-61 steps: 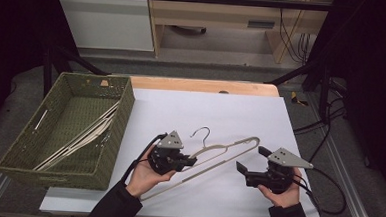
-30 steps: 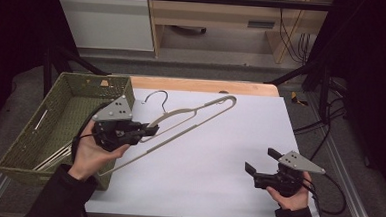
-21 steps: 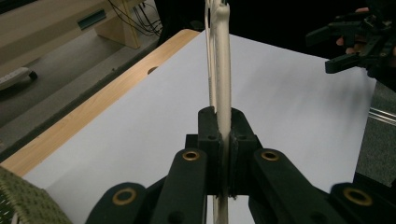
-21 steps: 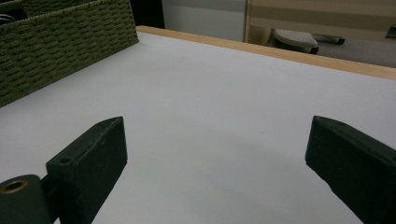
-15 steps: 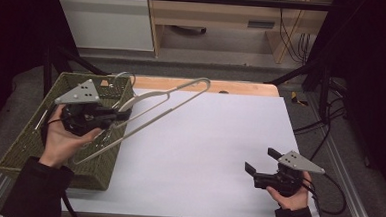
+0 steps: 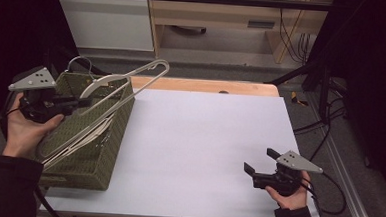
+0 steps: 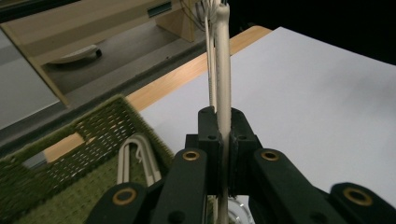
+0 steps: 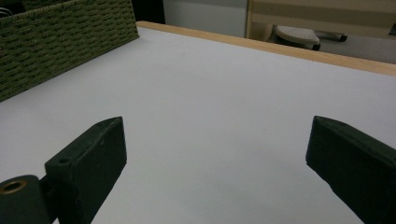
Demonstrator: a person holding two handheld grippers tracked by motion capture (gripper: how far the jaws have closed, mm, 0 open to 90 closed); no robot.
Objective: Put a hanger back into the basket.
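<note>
A cream clothes hanger (image 6: 127, 82) with a metal hook hangs tilted above the green woven basket (image 6: 90, 158) at the table's left. My left gripper (image 6: 83, 103) is shut on one arm of it, held over the basket's left side. In the left gripper view the hanger (image 7: 223, 70) runs up between the pressed jaws of the left gripper (image 7: 223, 121). Several more cream hangers (image 7: 135, 158) lie inside the basket (image 7: 93, 135). My right gripper (image 6: 259, 160) rests open near the front right of the white table (image 6: 204, 134), with nothing between its jaws (image 8: 219, 144).
The basket's wall (image 8: 65, 42) stands far off in the right gripper view. A wooden strip (image 6: 207, 85) edges the table's back. Cables (image 6: 325, 125) trail on the floor to the right, and a pale cabinet (image 6: 105, 19) stands behind.
My left gripper carried the hanger leftward from the table's middle to above the basket, rising a little. The right gripper has stayed in place, open.
</note>
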